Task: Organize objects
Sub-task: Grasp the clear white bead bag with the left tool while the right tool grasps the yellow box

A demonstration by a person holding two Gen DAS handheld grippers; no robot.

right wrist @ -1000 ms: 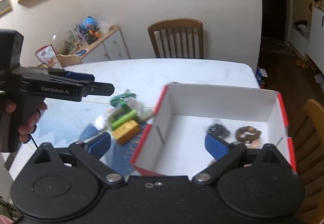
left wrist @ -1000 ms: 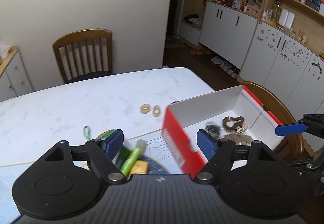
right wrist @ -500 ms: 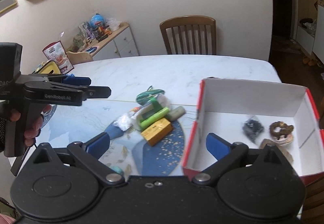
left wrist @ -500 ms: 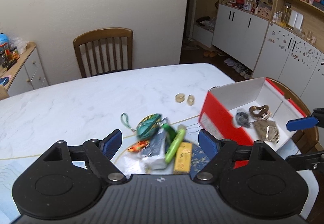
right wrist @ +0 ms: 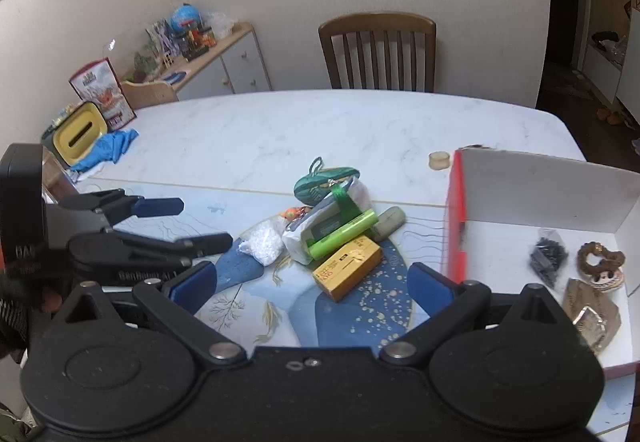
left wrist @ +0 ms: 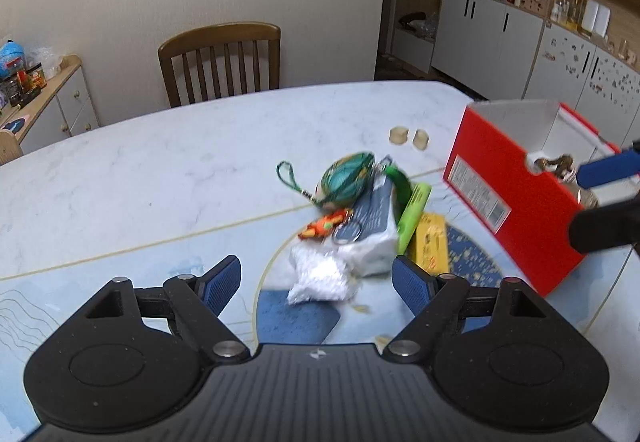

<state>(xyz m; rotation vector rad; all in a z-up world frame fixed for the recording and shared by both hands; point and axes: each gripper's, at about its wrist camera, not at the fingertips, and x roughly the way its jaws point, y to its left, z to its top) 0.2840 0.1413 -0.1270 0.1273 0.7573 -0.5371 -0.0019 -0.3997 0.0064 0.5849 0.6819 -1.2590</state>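
A pile of small objects lies mid-table: a green pouch (left wrist: 345, 175), a tissue pack (left wrist: 372, 238), a green tube (right wrist: 345, 234), a yellow box (right wrist: 347, 267), a white bag (left wrist: 320, 278) and an orange trinket (left wrist: 323, 226). A red box (right wrist: 544, 202) at the right holds a dark bag (right wrist: 549, 255), a brown ring (right wrist: 600, 256) and a tan packet (right wrist: 592, 316). My left gripper (left wrist: 316, 284) is open and empty, just short of the white bag. My right gripper (right wrist: 312, 284) is open and empty, near the yellow box.
Two small beige rings (left wrist: 409, 136) lie on the marble table (left wrist: 160, 170) behind the pile. A yellow-lidded container (right wrist: 80, 132) and blue cloth (right wrist: 110, 148) sit at the table's far left. A wooden chair (left wrist: 220, 62) stands behind the table.
Both grippers have swung left, away from the red box, and now face the pile of objects. Both stay open and empty.
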